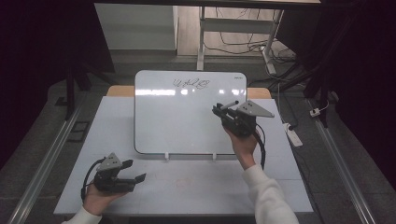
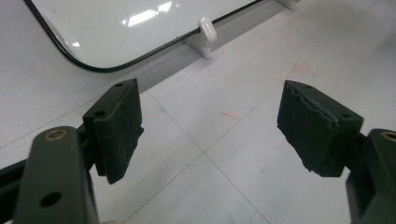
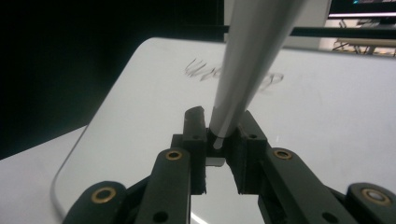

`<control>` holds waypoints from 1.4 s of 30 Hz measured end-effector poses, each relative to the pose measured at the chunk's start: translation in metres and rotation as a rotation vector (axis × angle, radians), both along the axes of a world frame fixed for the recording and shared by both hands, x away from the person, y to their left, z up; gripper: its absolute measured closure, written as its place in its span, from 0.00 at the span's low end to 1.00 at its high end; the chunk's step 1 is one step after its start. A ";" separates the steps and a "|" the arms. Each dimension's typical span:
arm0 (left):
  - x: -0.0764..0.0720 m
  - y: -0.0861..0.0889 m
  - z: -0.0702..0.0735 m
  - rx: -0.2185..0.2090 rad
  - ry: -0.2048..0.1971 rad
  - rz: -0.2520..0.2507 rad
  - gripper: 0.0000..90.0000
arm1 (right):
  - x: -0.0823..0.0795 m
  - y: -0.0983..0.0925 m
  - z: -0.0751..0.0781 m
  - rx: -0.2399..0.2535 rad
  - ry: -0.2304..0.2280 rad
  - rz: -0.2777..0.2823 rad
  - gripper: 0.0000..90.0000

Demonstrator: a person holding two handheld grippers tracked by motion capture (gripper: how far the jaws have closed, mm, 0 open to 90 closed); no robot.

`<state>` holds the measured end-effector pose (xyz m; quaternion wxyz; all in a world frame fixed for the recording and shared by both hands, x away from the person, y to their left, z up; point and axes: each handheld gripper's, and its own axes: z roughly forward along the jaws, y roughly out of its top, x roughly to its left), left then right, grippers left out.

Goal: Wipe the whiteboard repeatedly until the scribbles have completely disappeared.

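Observation:
A white board (image 1: 182, 116) leans on the table, with a black scribble (image 1: 191, 83) near its top edge. My right gripper (image 1: 218, 110) hovers in front of the board's right half, shut on a grey marker (image 1: 229, 104). In the right gripper view the marker (image 3: 252, 60) rises from between the jaws (image 3: 219, 126), and the scribble (image 3: 201, 70) lies beyond on the board (image 3: 327, 116). My left gripper (image 1: 134, 171) rests low at the table's front left. It stands open (image 2: 210, 126) with nothing between its pads, and the board's lower corner (image 2: 130, 23) is ahead of it.
The white table (image 1: 196, 186) carries faint red smudges (image 2: 301, 70) in front of the board. Small white clips (image 1: 167, 156) hold the board's bottom edge. A power strip (image 1: 293, 135) lies off the table's right side, and desk legs and cables (image 1: 243, 42) stand behind.

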<state>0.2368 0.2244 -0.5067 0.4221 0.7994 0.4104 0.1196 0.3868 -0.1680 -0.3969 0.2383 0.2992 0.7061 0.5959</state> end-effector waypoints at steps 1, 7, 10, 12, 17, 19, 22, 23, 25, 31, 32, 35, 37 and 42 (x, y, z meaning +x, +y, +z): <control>0.000 -0.001 0.000 0.003 0.001 0.000 0.25 | 0.005 0.003 0.002 -0.004 -0.004 -0.008 0.86; 0.000 -0.004 -0.001 0.023 -0.007 -0.012 0.24 | 0.039 0.025 0.011 -0.029 -0.006 -0.042 0.86; -0.001 -0.004 -0.002 0.032 -0.012 -0.011 0.24 | 0.057 0.039 0.018 -0.039 -0.015 -0.056 0.86; -0.001 -0.004 -0.002 0.037 -0.014 -0.010 0.24 | 0.067 0.046 0.022 -0.040 -0.018 -0.071 0.86; 0.000 -0.003 -0.002 0.035 -0.015 -0.007 0.24 | 0.093 0.060 0.027 -0.035 -0.015 -0.099 0.86; 0.000 -0.004 -0.003 0.038 -0.013 -0.009 0.24 | 0.100 0.064 0.025 -0.035 -0.010 -0.106 0.86; 0.001 -0.004 -0.003 0.041 -0.012 -0.009 0.24 | 0.107 0.068 0.021 -0.031 -0.008 -0.120 0.86; 0.001 -0.004 -0.003 0.042 -0.012 -0.009 0.24 | 0.109 0.069 0.020 -0.034 -0.010 -0.129 0.86; 0.001 -0.004 -0.004 0.043 -0.011 -0.008 0.24 | 0.112 0.072 0.019 -0.037 -0.010 -0.142 0.86; 0.001 -0.004 -0.004 0.047 -0.007 -0.008 0.24 | 0.114 0.089 0.011 -0.055 -0.002 -0.063 0.86; 0.001 -0.004 -0.004 0.047 -0.008 -0.007 0.24 | 0.113 0.090 0.010 -0.075 -0.018 -0.062 0.86; 0.001 -0.005 -0.004 0.050 -0.007 -0.009 0.24 | 0.117 0.078 0.016 -0.040 -0.018 -0.146 0.86; 0.002 -0.006 -0.004 0.051 -0.006 -0.009 0.24 | 0.119 0.072 0.017 -0.015 -0.010 -0.169 0.86; 0.002 -0.007 -0.005 0.056 -0.002 -0.013 0.24 | 0.113 0.095 0.010 -0.103 -0.026 -0.049 0.86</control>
